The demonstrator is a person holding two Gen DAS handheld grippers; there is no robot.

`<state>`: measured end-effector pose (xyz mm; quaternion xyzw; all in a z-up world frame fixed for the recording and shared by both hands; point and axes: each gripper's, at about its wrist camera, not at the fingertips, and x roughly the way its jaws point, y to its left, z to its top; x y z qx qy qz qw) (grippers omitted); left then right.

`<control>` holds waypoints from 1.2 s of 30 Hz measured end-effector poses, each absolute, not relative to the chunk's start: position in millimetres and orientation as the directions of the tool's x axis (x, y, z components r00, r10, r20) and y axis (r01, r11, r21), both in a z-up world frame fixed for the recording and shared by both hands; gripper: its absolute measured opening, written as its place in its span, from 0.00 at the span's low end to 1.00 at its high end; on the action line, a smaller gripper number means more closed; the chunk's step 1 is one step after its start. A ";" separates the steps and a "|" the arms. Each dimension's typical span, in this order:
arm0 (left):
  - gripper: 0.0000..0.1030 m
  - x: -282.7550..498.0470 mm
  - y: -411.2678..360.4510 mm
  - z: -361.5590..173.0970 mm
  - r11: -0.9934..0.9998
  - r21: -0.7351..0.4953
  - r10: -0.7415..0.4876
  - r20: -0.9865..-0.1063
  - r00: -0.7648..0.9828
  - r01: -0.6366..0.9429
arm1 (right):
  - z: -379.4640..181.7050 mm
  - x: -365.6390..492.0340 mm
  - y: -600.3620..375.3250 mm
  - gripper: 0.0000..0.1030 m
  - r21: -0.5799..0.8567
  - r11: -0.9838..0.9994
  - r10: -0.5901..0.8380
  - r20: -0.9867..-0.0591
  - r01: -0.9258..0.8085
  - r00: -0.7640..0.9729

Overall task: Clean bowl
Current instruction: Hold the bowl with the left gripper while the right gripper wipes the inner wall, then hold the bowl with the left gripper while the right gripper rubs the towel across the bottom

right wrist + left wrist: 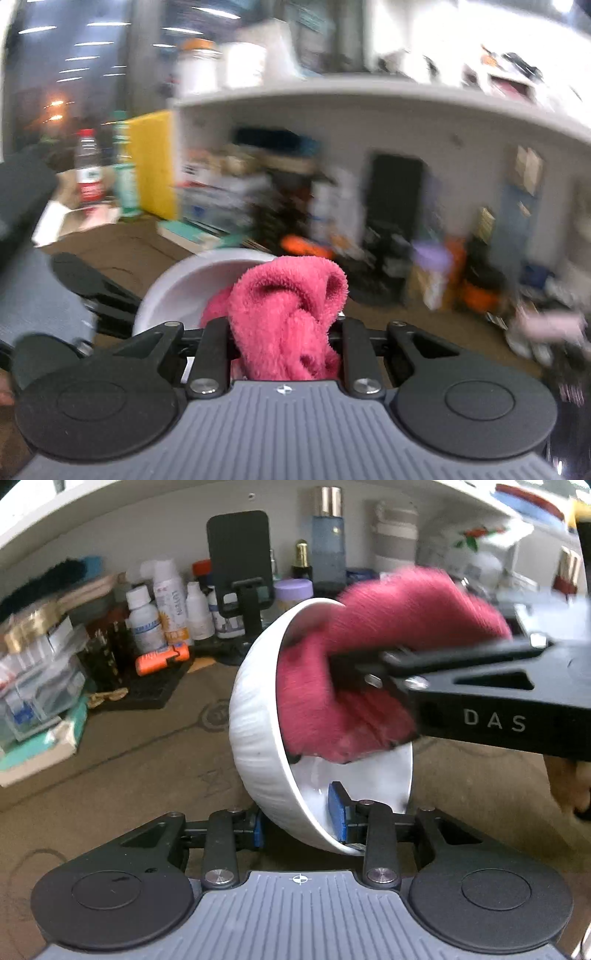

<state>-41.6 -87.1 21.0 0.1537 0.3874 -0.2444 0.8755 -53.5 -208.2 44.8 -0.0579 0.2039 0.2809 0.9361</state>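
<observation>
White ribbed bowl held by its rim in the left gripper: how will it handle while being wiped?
The white ribbed bowl looks glazed, so probably slippery; the left gripper pinches only its rim. It likely pivots when the pink terry cloth pushes inside. Seemingly ceramic: rigid, probably breakable if dropped.

- The pink cloth (369,657) covers much of the inside of the white bowl (258,738) and is smeared by motion in the left wrist view.
- The right gripper (354,668) has its fingertips buried in that cloth; its body is cut off by the right edge.
- A hand (569,786) at the right edge shows only in part.
- In the right wrist view the shelf clutter (332,206) is too blurred to identify.
- The bottle labels (170,605) by the tabletop's far edge are too small to read.
</observation>
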 end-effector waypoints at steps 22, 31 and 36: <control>0.72 -36.6 -73.4 5.1 0.954 -0.023 -0.231 -0.693 0.684 0.298 | -3.3 -71.7 -242.5 0.22 0.241 0.895 0.447 -0.491 -0.376 0.748; 0.31 -37.6 -82.6 12.4 0.907 -0.017 -0.313 -0.697 0.645 0.422 | 2.9 -66.4 -243.3 0.21 0.180 0.926 0.377 -0.470 -0.332 0.798; 0.33 -40.0 -91.1 14.5 0.898 0.030 -0.287 -0.718 0.634 0.440 | 16.4 -46.3 -232.2 0.21 0.123 0.920 0.387 -0.441 -0.372 0.810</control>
